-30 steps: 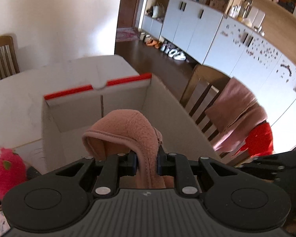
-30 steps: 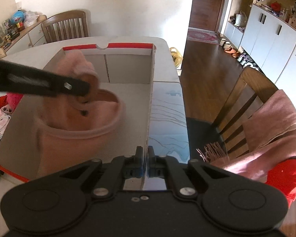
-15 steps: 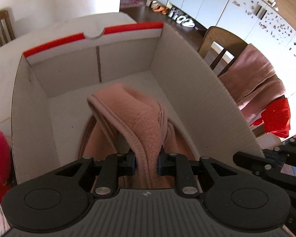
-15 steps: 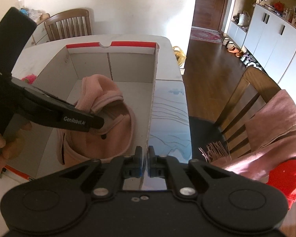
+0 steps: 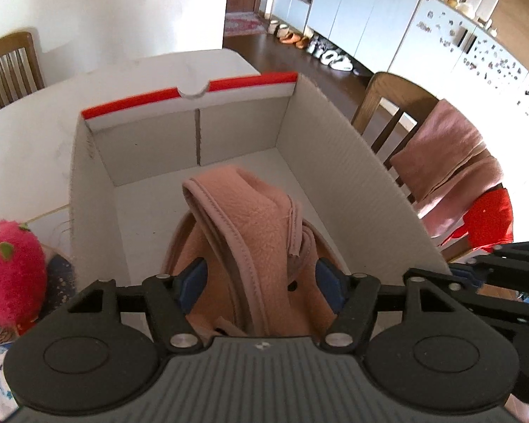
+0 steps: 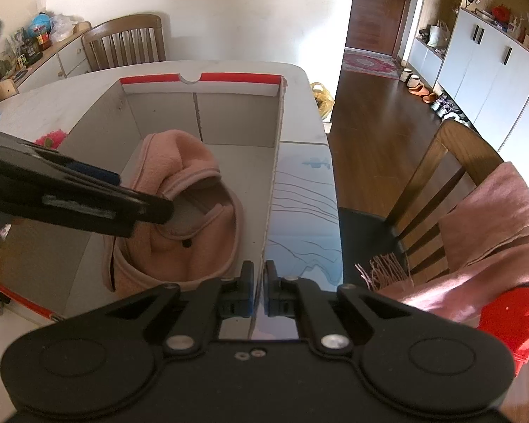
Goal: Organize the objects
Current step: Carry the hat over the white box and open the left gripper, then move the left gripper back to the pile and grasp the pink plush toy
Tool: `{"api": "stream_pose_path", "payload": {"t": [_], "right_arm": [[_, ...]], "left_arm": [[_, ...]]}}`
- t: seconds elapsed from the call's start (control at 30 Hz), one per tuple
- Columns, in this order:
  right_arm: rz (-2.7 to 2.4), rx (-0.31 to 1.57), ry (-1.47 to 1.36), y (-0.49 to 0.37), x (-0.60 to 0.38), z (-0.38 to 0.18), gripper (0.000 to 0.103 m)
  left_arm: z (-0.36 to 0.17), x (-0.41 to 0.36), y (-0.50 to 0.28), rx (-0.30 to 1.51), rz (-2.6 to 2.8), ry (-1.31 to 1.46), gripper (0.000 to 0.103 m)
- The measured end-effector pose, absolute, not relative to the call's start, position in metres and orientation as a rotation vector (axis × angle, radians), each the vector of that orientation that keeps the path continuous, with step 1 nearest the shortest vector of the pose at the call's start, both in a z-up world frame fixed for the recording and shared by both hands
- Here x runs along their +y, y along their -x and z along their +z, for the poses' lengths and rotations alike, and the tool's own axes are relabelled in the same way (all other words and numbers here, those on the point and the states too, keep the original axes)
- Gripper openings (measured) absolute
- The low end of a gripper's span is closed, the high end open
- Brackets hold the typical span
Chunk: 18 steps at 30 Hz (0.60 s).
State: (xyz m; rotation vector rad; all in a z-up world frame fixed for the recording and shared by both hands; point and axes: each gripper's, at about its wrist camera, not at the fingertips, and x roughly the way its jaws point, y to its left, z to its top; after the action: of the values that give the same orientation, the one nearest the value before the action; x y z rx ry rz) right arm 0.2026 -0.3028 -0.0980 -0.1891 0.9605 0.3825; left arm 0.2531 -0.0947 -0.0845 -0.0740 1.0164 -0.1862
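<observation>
pink hat (image 5: 254,232) lowered into box (image 5: 352,176) on white table (image 5: 28,141); left gripper (image 5: 261,282) jaws opening around it; right gripper (image 6: 259,289) clamps box wall.

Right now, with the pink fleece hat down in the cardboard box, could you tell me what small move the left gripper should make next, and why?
Probably lift the left gripper straight up out of the cardboard box. Its jaws are opening, the pink fleece hat already rests on the box floor, and fabric between the pads could snag.
</observation>
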Motion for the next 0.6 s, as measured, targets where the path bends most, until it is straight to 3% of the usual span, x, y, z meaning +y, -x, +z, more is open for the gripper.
{"api": "stream_pose_path", "payload": {"t": [0.37, 0.6], "right_arm": [[0.351, 0.981, 0.18, -0.204, -0.299, -0.098, 0.004], [0.313, 0.998, 0.164, -0.205, -0.296, -0.098, 0.003]], "left_arm": [[-0.044, -0.074, -0.216, 0.906, -0.245, 0.067, 0.067], [-0.022, -0.039, -0.192, 0.858, -0.25, 0.066, 0.075]]}}
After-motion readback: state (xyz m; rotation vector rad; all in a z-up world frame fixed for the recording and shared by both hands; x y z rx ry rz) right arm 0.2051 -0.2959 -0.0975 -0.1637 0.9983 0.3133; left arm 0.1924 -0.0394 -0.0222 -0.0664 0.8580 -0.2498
